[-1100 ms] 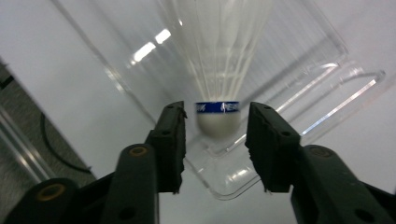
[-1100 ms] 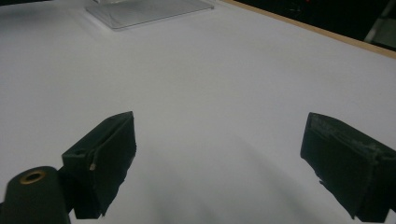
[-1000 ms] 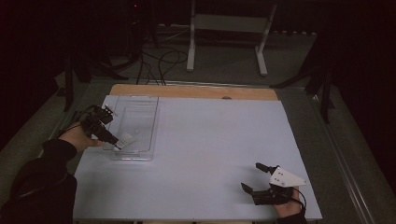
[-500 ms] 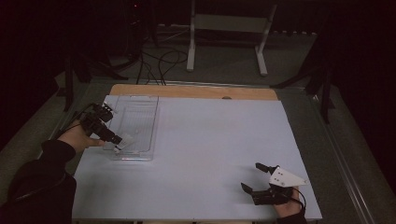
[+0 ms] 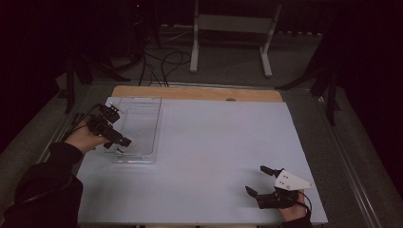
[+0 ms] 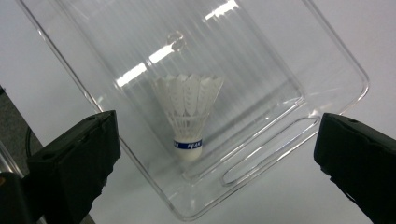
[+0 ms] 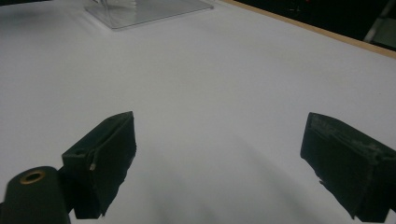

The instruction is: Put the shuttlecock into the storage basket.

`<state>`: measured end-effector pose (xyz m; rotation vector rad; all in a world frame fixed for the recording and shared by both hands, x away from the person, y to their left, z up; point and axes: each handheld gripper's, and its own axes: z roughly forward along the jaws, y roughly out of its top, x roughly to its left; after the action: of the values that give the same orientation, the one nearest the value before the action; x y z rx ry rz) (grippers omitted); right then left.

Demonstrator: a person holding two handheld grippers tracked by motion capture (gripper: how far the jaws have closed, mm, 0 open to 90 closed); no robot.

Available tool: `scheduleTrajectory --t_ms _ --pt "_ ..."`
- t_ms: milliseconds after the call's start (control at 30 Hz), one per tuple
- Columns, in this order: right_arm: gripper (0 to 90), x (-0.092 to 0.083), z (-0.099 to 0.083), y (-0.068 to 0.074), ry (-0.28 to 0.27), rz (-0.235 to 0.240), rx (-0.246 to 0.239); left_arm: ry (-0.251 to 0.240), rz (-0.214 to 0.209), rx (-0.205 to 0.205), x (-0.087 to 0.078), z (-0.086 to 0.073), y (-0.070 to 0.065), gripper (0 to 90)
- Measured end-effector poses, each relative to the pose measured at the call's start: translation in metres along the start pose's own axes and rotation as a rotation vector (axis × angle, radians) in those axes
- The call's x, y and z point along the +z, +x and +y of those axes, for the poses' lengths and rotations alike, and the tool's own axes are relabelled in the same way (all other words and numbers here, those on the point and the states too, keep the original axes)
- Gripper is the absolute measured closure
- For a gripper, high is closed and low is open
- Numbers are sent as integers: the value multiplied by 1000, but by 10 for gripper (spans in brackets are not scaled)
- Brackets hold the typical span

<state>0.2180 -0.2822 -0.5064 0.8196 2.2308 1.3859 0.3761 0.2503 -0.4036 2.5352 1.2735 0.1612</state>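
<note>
- The white feathered shuttlecock with a blue band [image 6: 189,116] is lying inside the clear rigid plastic tray [image 6: 327,60], cork end toward 6 o'clock in the left gripper view.
- The left gripper [image 5: 119,142] is hovering over the tray's near end; its jaws have just been opening and are standing wide, nothing between them.
- The right gripper [image 5: 261,183] is resting at 5 o'clock on the pale blue table sheet [image 5: 218,142], jaws spread and empty.
- Judged handling: the shuttlecock is very light, its feathers crushable; the firm cork base is offering the safer hold.
- The high view is showing both grippers well apart; the left gripper view is resolving the shuttlecock.
</note>
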Motion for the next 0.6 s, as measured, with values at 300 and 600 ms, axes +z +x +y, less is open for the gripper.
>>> scheduleTrajectory --t_ms 300,600 --pt "105 1 0 0 1 3 1 -71 -23 26 -3 12 -16 2" --pt "105 0 0 0 1 3 0 -154 -42 57 -11 25 -33 2"
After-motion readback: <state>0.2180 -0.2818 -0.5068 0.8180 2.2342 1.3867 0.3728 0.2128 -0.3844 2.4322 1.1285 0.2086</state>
